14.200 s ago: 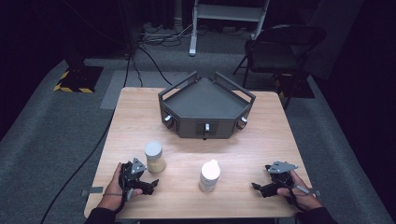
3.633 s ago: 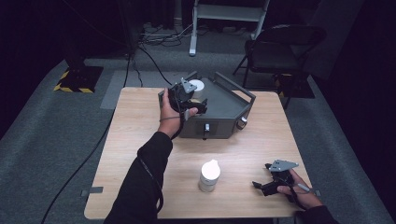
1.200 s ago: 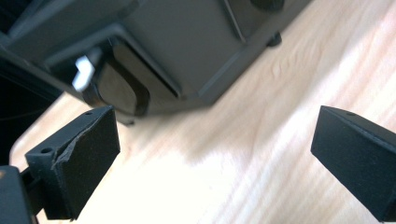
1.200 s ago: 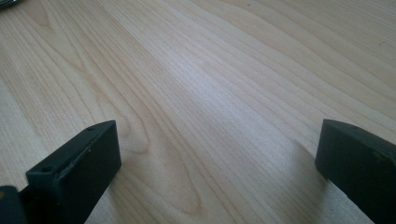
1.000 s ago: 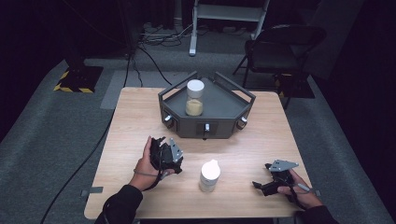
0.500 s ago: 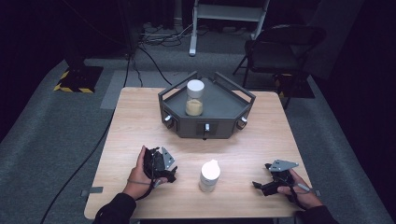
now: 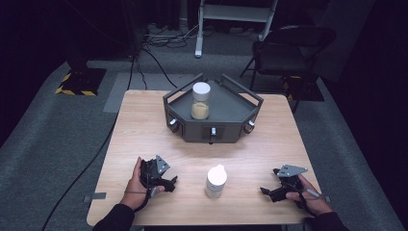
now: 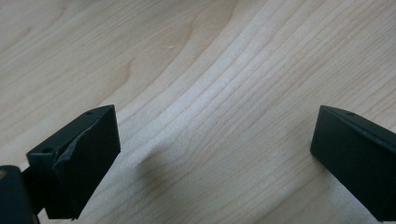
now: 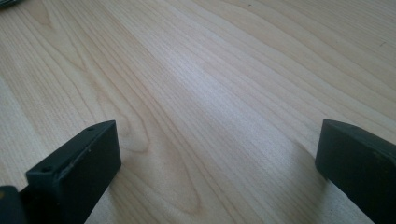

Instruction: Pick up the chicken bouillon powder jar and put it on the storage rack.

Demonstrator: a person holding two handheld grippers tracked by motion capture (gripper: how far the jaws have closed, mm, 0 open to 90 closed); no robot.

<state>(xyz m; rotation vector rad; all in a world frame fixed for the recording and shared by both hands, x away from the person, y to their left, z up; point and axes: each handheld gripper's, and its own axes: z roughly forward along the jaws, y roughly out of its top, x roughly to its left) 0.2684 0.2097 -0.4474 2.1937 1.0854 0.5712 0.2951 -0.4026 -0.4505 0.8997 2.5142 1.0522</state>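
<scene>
Left gripper: fingers wide apart, nothing btwn them, low over bare worktop near its front-left edge. Right gripper: fingers also spread, empty, front-right. White-capped jar stands upright btwn the two, apart from both. 2nd jar, w/ tan contents, sits upright in dark tray at worktop's far side.

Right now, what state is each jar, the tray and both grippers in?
Jar in tray: upright, white lid on, tan contents low inside.
White jar: upright on the table, capped, untouched.
Tray: on the table's far side, holding one jar.
Left gripper: open, holding nothing, over bare wood.
Right gripper: open, holding nothing, low over the table.
</scene>
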